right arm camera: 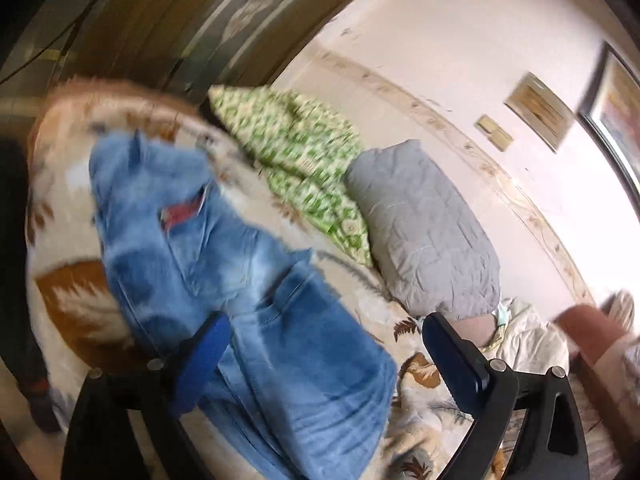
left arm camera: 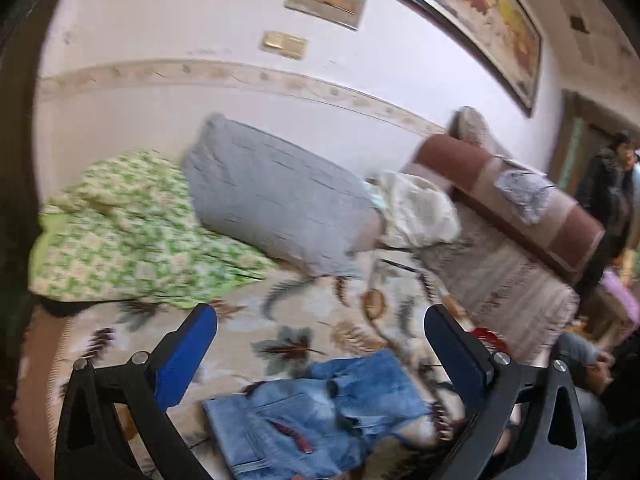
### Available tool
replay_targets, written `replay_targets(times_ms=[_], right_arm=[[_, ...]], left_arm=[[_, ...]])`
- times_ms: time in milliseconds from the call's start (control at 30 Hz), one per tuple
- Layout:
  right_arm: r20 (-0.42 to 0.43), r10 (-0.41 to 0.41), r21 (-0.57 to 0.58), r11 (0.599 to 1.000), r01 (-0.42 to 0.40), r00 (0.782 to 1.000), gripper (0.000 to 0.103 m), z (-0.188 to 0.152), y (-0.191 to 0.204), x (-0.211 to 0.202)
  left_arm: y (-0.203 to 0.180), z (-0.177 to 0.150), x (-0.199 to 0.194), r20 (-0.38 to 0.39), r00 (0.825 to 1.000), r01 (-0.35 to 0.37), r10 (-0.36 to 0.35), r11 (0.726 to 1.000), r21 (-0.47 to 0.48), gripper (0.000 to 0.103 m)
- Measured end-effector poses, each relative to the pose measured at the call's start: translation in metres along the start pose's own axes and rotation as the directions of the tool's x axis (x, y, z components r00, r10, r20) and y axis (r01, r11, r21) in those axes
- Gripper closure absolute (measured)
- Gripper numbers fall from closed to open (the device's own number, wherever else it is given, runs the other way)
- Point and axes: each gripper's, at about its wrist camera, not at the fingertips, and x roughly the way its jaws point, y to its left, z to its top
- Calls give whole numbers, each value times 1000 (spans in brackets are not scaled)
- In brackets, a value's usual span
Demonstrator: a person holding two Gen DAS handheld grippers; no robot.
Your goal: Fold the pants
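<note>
Blue denim pants (right arm camera: 240, 280) lie crumpled on a floral bedspread (right arm camera: 72, 296). In the right wrist view they stretch from upper left down under my right gripper (right arm camera: 326, 330), which is open and empty above them. In the left wrist view the pants (left arm camera: 320, 412) lie bunched at the bottom centre, waistband and pocket showing. My left gripper (left arm camera: 320, 322) is open and empty, raised above the bedspread (left arm camera: 320, 320) just beyond them.
A grey pillow (left arm camera: 276, 196) and a green patterned quilt (left arm camera: 128, 228) lie at the back against the wall. A white cloth (left arm camera: 420, 208) and a brown sofa arm (left arm camera: 520, 208) are to the right. A person (left arm camera: 612, 184) stands at far right.
</note>
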Motion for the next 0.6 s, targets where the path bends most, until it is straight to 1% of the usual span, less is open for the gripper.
replay_targets(times_ms=[67, 100, 133, 167, 200, 233, 267, 333, 367, 400, 433, 467, 500, 533, 567, 600], right_arm=[[-10, 34, 85, 996, -33, 999, 1, 2, -16, -3], [-19, 67, 156, 986, -63, 998, 1, 0, -28, -3], [-29, 82, 202, 976, -75, 996, 1, -3, -33, -8], [-44, 99, 262, 961, -84, 994, 1, -7, -41, -6], [-61, 141, 338, 934, -113, 988, 1, -13, -52, -4], [-76, 182, 386, 912, -140, 980, 1, -17, -60, 1], [-85, 204, 422, 894, -150, 975, 1, -22, -64, 1], [-86, 251, 465, 866, -183, 964, 1, -27, -72, 2], [-77, 278, 483, 850, -208, 957, 1, -29, -77, 2], [-69, 313, 501, 832, -238, 947, 1, -29, -82, 5], [-65, 330, 511, 822, -252, 942, 1, -31, -83, 5], [-53, 364, 524, 803, -284, 930, 1, -31, -87, 9], [-48, 408, 533, 782, -322, 912, 1, -29, -91, 16], [-44, 442, 531, 770, -354, 896, 1, -26, -94, 23], [-38, 462, 525, 764, -376, 886, 1, -23, -96, 26], [-33, 494, 511, 755, -410, 869, 1, -17, -99, 33]], left_arm=[[-8, -18, 2, 17, 995, -102, 101, 994, 26, 0], [-13, -32, 7, 23, 989, -148, 148, 988, 31, 0], [-18, -44, 14, 21, 984, -178, 177, 983, 41, 0], [-25, -60, 23, 16, 978, -208, 208, 976, 61, 0], [-31, -77, 32, 13, 970, -241, 241, 968, 72, 0], [-36, -92, 40, 9, 965, -261, 261, 962, 76, 0], [-42, -113, 49, 4, 956, -294, 295, 952, 83, 0], [-46, -139, 58, 1, 941, -338, 339, 939, 58, 0], [-46, -154, 63, -14, 937, -348, 348, 937, 30, 0], [-44, -172, 68, -46, 939, -343, 342, 939, -23, 0], [-40, -187, 72, -80, 944, -327, 321, 942, -81, 0], [-38, -198, 75, -107, 949, -308, 296, 944, -122, 0], [-35, -213, 78, -138, 952, -294, 274, 942, -162, 0], [-31, -224, 80, -156, 950, -298, 269, 932, -205, 0], [-29, -231, 79, -155, 952, -296, 265, 926, -236, 0], [-25, -239, 78, -141, 956, -287, 256, 918, -276, 0]])
